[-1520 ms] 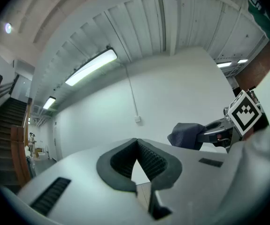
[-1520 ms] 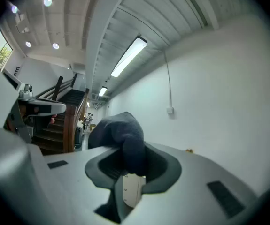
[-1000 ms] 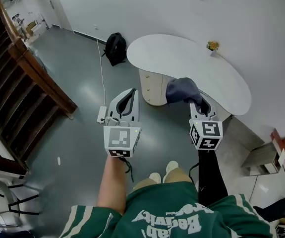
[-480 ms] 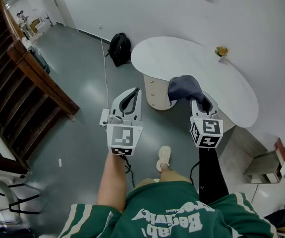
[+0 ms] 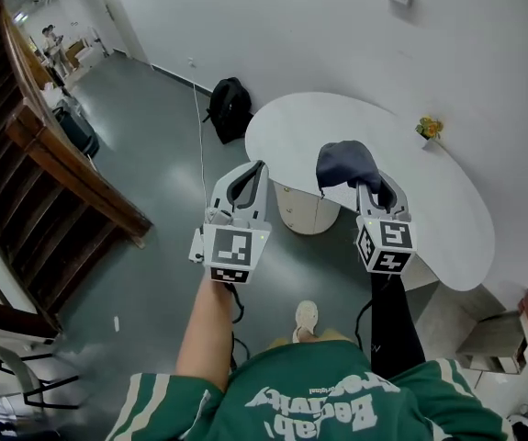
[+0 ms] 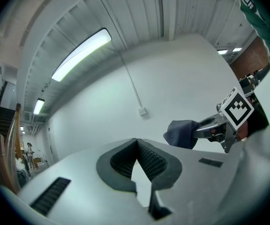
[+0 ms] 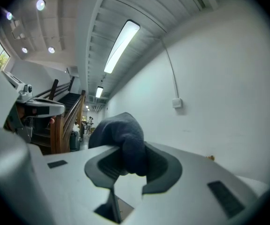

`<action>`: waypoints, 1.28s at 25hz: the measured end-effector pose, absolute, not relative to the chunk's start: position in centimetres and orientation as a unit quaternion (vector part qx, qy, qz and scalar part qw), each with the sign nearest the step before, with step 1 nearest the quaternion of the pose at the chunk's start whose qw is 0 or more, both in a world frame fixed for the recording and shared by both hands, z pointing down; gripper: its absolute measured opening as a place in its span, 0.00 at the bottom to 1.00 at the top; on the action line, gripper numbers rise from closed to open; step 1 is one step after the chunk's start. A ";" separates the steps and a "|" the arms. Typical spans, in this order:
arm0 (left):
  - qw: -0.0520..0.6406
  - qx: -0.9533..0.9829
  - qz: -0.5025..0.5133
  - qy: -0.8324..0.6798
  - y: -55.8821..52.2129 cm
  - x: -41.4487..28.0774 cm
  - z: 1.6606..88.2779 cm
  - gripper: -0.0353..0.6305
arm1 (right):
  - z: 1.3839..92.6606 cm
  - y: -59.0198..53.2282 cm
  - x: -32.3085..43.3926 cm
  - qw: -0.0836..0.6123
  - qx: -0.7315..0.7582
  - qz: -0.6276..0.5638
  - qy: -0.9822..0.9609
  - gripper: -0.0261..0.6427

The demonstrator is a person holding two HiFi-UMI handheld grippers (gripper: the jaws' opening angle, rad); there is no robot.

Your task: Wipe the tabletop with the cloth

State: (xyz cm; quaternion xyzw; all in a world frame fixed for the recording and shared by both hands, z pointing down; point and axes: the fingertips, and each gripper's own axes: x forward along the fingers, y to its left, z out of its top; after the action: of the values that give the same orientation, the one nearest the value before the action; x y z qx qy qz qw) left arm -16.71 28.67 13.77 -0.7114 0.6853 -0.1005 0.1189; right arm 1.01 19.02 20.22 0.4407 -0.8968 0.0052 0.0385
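The white kidney-shaped tabletop (image 5: pixel 291 127) stands against the wall ahead of me. A dark blue-grey cloth (image 5: pixel 344 164) hangs bunched from my right gripper (image 5: pixel 375 181), which is shut on it and held in the air over the table's near edge. In the right gripper view the cloth (image 7: pixel 121 135) fills the gap between the jaws. My left gripper (image 5: pixel 258 167) is shut and empty, held left of the right one above the floor by the table's edge. The left gripper view shows the cloth (image 6: pixel 182 133) off to the right.
A small potted flower (image 5: pixel 428 129) stands on the table by the wall. A pale cabinet (image 5: pixel 306 210) sits under the table. A black backpack (image 5: pixel 230 108) lies on the floor left of it. A wooden stair railing (image 5: pixel 71 168) runs along the left.
I have walked closer to the table, which now lies right under the right gripper. Both grippers keep their pose, and the cloth stays held.
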 end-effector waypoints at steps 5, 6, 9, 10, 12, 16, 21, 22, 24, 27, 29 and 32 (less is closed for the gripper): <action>0.110 -0.707 -0.082 0.694 21.0 -18.3 13.3 0.05 | 20.1 11.1 -0.4 0.027 0.425 0.001 -0.905 0.18; 0.108 -0.705 -0.081 0.696 19.8 -18.7 13.3 0.05 | 20.2 9.8 -0.7 0.023 0.421 0.006 -0.907 0.18; 0.086 -0.710 -0.077 0.695 16.9 -19.7 14.0 0.05 | 20.9 6.7 -1.8 0.010 0.417 0.035 -0.908 0.19; 0.078 -0.714 -0.075 0.692 16.0 -20.0 14.4 0.05 | 21.2 5.8 -2.2 0.008 0.418 0.042 -0.908 0.19; 0.069 -0.717 -0.076 0.690 14.2 -20.7 15.0 0.05 | 21.7 4.1 -3.1 0.011 0.416 0.043 -0.908 0.19; 0.068 -0.713 -0.075 0.694 10.6 -22.6 15.7 0.05 | 22.7 0.7 -4.9 0.018 0.415 0.042 -0.909 0.17; 0.075 -0.712 -0.064 0.696 5.5 -25.5 16.8 0.05 | 24.0 -3.7 -7.1 0.013 0.441 0.048 -0.896 0.17; 0.079 -0.710 -0.065 0.696 4.4 -26.3 17.2 0.05 | 24.3 -4.7 -7.6 0.011 0.444 0.052 -0.895 0.17; 0.085 -0.708 -0.069 0.698 1.6 -27.9 17.9 0.05 | 25.0 -6.9 -8.9 0.005 0.451 0.065 -0.890 0.18; 0.079 -0.726 -0.067 0.680 -3.6 -30.1 19.1 0.05 | 26.4 -11.1 -11.0 0.017 0.469 0.069 -0.880 0.18; 0.074 -0.741 -0.070 0.664 -7.5 -31.5 20.0 0.05 | 27.3 -14.1 -12.6 0.034 0.481 0.066 -0.874 0.18; 0.060 -0.765 -0.075 0.636 -13.7 -33.9 21.4 0.05 | 28.9 -18.7 -15.2 0.051 0.496 0.081 -0.863 0.18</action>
State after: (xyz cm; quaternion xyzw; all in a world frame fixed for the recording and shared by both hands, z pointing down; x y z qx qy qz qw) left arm -33.85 -13.66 21.40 -0.7653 0.6364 -0.0753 0.0603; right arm -15.23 -18.67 28.92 0.4958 -0.8631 0.0811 0.0510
